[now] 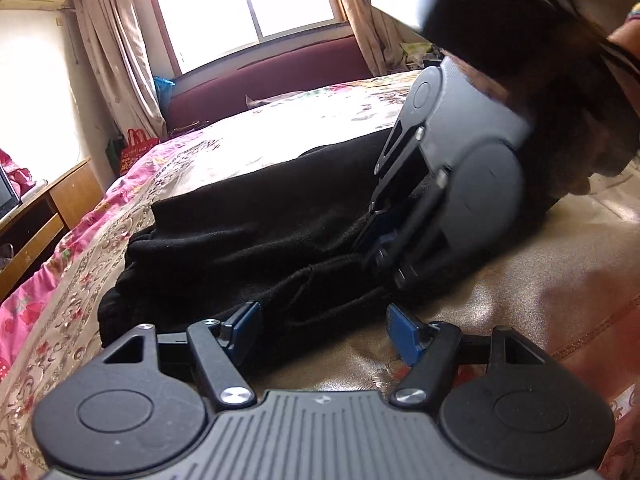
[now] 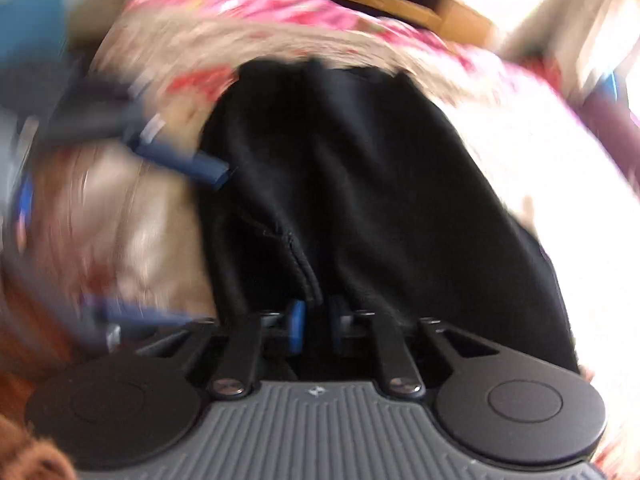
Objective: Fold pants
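Note:
The black pants [image 1: 248, 236] lie bunched on the floral bedspread [image 1: 280, 136]. My left gripper [image 1: 324, 332] is open, its blue pads on either side of the pants' near edge, holding nothing. My right gripper [image 1: 380, 252] shows in the left wrist view, pressed down onto the pants' right part. In the right wrist view the right gripper [image 2: 316, 324] is shut on a fold of the black pants [image 2: 360, 184]. That view is blurred by motion. The left gripper's blue fingers [image 2: 188, 166] show at its left.
A dark red headboard [image 1: 280, 76] and a curtained window [image 1: 248, 0] stand at the far end of the bed. A wooden desk [image 1: 40, 224] runs along the left side. A red bag [image 1: 134, 148] sits beside the bed.

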Available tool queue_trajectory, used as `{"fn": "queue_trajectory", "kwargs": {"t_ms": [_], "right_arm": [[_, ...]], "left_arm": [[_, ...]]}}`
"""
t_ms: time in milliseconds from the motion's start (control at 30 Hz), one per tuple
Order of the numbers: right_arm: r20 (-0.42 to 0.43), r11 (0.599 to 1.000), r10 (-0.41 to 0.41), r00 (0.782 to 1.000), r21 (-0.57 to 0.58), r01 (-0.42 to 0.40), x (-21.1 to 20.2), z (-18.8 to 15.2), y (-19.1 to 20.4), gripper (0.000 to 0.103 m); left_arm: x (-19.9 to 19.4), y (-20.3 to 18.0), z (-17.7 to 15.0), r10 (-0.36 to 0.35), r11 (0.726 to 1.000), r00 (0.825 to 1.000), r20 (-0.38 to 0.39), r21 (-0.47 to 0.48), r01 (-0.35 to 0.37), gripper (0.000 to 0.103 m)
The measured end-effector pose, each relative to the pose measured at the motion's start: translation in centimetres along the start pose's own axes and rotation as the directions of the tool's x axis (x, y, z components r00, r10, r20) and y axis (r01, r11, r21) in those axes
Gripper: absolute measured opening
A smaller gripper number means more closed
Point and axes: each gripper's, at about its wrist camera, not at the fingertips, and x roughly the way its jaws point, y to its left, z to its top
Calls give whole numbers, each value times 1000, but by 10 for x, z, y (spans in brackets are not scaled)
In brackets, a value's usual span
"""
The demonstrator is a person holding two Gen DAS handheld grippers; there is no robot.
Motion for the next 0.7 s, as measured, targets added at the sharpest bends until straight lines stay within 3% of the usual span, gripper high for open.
{"fn": "queue_trajectory", "kwargs": {"t_ms": [167,300,500,567,633,700], "right_arm": [[74,962,70,995,258,-86,-43,25,-59,6],[78,954,71,994,285,-90,-56,37,-75,6],[58,956,109,992,267,-121,-59,39,-86,6],[60,952,121,991,275,-133,-57,39,-87,6],[65,947,153,986,276,-166,-51,35,-83,7],[30,933,222,975,284,-221,-41,26,-74,12]], "left_arm": [[-1,-4,11,-36,998,998,52,57,33,83],[12,-5,27,-75,995,991,109,79,67,83],[50,-18,41,-102,985,989,108,149,85,83],[62,-22,43,-135,980,988,72,157,123,83],[73,-25,40,-175,975,984,22,142,170,76],[69,-25,34,-160,978,987,32,144,153,75]]}}
